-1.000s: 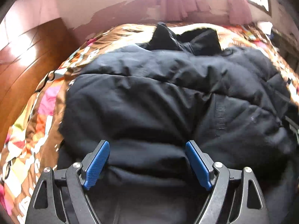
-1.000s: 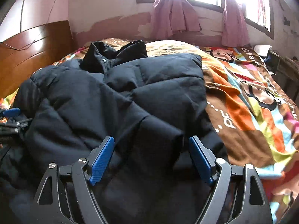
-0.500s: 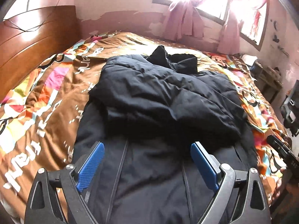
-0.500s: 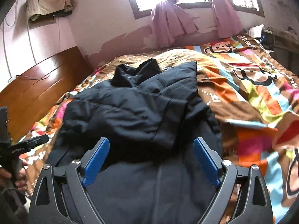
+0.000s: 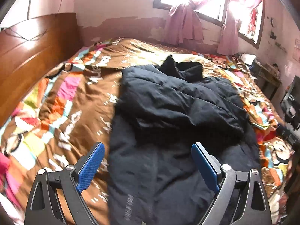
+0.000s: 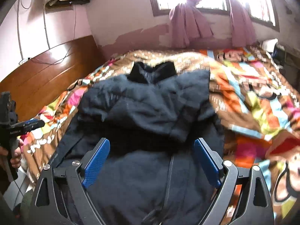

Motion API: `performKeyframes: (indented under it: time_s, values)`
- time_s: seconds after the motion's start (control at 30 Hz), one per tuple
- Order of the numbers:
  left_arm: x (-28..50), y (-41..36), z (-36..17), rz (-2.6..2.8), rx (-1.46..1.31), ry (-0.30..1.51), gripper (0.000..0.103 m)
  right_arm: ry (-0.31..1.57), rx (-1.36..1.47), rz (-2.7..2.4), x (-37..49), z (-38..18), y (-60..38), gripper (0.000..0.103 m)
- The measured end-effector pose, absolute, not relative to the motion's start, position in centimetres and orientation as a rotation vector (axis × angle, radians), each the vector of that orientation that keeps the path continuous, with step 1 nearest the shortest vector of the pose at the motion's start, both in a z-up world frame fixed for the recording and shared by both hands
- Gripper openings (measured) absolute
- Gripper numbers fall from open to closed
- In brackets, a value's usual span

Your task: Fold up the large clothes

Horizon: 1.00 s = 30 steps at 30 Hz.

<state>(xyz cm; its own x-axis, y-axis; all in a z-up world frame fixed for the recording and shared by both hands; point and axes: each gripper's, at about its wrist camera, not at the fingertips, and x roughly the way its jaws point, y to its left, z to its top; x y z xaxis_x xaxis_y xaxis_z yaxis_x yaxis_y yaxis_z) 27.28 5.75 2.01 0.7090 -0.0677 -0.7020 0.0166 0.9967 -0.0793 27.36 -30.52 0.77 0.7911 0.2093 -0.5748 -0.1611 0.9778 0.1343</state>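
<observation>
A large black puffer jacket [image 5: 174, 112] lies on the bed with both sleeves folded in over its chest and the collar at the far end; it also shows in the right wrist view [image 6: 150, 112]. My left gripper [image 5: 148, 166] is open and empty, held above the jacket's near left hem. My right gripper [image 6: 151, 161] is open and empty above the jacket's near hem by the zipper. The left gripper also shows at the left edge of the right wrist view [image 6: 28, 125], held in a hand.
The bed has a colourful cartoon-print cover [image 5: 65, 103]. A wooden headboard [image 5: 28, 46] stands at the left. Pink curtains [image 6: 187, 26] hang at the window on the far wall. A dark side table [image 5: 268, 76] and dark equipment stand at the right.
Both grippers have pulled back and up from the jacket, from close over the folded sleeves to above the near hem. The jacket has stayed in place.
</observation>
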Motion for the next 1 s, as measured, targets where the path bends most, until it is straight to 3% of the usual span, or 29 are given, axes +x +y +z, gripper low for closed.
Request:
performKeyframes:
  time_s: [0.47,0.83,1.0]
  values:
    - [44.6,6.6,0.5,0.010,-0.133,0.665,0.094,0.419,0.016,0.181,42.1,-0.7,-29.5,0.089]
    - [57.7,0.2,3.6,-0.069,-0.066,0.870,0.094,0.724,0.032,0.176,47.3,-0.2,-32.6,0.089]
    - [62.0,-1.8,3.4,-0.133,-0.100,0.948,0.094,0.779,-0.035,0.203,50.4,2.0,-33.5,0.089]
